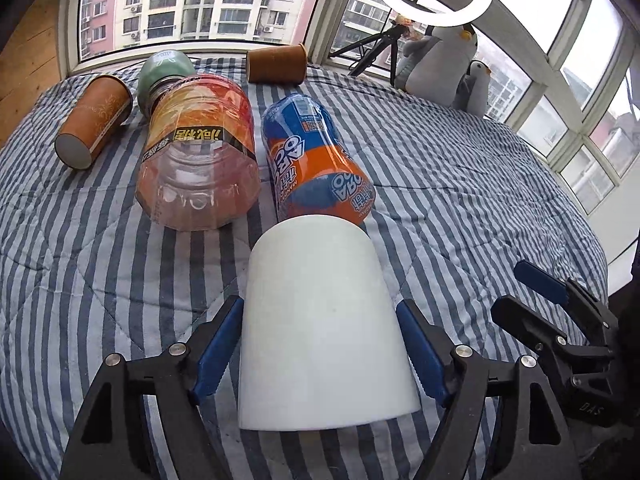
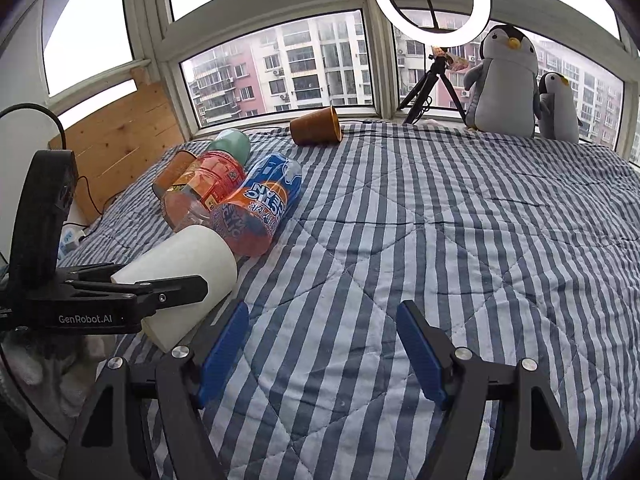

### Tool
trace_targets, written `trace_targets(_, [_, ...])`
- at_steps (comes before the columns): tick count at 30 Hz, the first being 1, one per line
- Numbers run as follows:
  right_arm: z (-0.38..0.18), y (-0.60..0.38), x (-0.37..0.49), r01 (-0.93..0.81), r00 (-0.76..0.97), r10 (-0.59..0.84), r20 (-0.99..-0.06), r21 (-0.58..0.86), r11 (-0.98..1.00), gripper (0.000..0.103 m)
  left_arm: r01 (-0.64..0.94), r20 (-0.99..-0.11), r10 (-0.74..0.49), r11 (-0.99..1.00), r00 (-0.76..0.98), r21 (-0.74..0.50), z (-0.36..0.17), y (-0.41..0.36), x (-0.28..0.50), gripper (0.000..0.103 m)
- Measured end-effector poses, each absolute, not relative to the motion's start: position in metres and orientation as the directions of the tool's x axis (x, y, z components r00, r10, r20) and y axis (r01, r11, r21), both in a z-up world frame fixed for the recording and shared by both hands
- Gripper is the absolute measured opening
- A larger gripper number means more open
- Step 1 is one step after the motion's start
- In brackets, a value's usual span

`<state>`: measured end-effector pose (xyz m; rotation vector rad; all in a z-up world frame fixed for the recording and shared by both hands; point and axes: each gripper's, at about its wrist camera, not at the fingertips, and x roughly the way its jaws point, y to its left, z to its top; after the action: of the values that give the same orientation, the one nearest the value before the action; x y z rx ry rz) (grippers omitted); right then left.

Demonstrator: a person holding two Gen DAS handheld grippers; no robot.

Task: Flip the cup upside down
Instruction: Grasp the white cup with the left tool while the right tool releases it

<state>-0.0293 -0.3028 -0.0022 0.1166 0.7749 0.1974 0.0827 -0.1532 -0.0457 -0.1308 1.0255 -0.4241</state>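
- The left gripper (image 1: 320, 340) has its jaws clenched on the plain white tapered cup (image 1: 320, 328), held tilted just above the blue-and-white striped quilt on the bed (image 1: 460, 208).
- The cup's narrow closed end points toward the blue-and-orange plastic bottle (image 1: 316, 156); they may touch.
- The right gripper (image 2: 322, 344) hangs released over bare quilt, jaws spread.

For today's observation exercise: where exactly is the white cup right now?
The white cup lies between the left gripper fingers on the striped quilt, its far end near the blue-and-orange bottle; in the right wrist view it sits at lower left.
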Motion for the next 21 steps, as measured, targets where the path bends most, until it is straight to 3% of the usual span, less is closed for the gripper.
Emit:
trace_targets(3, [-0.001, -0.296, -0.031, -0.138, 0.705, 0.214, -0.676, 0.166, 0.977, 0.073, 0.277, -0.846, -0.442, 0.888, 0.299, -0.366, -0.052, -0.148, 0.099, 0.081])
trace_targets(7, [0.001, -0.299, -0.032, -0.126, 0.711, 0.209, -0.671, 0.171, 0.977, 0.073, 0.309, -0.889, -0.416, 0.885, 0.192, -0.348, -0.041, -0.148, 0.117, 0.084])
trace_targets(14, [0.001, -0.312, -0.026, -0.084, 0.726, 0.182, -0.663, 0.177, 0.981, 0.073, 0.393, -0.949, -0.291, 0.892, 0.12, -0.224, -0.034, -0.179, 0.136, 0.084])
trace_targets(16, [0.001, -0.315, -0.025, -0.079, 0.728, 0.179, -0.662, 0.179, 0.981, 0.073, 0.383, -0.956, -0.274, 0.898, 0.103, -0.216, -0.036, -0.183, 0.142, 0.083])
trace_targets(18, [-0.001, -0.315, -0.023, -0.08, 0.725, 0.181, -0.664, 0.179, 0.981, 0.073, 0.389, -0.959, -0.265, 0.898, 0.1, -0.207, -0.036, -0.186, 0.145, 0.076])
trace_targets(21, [-0.003, -0.314, -0.022, -0.09, 0.719, 0.186, -0.669, 0.176, 0.98, 0.073, 0.405, -0.965, -0.254, 0.891, 0.068, -0.207, -0.045, -0.19, 0.148, 0.076])
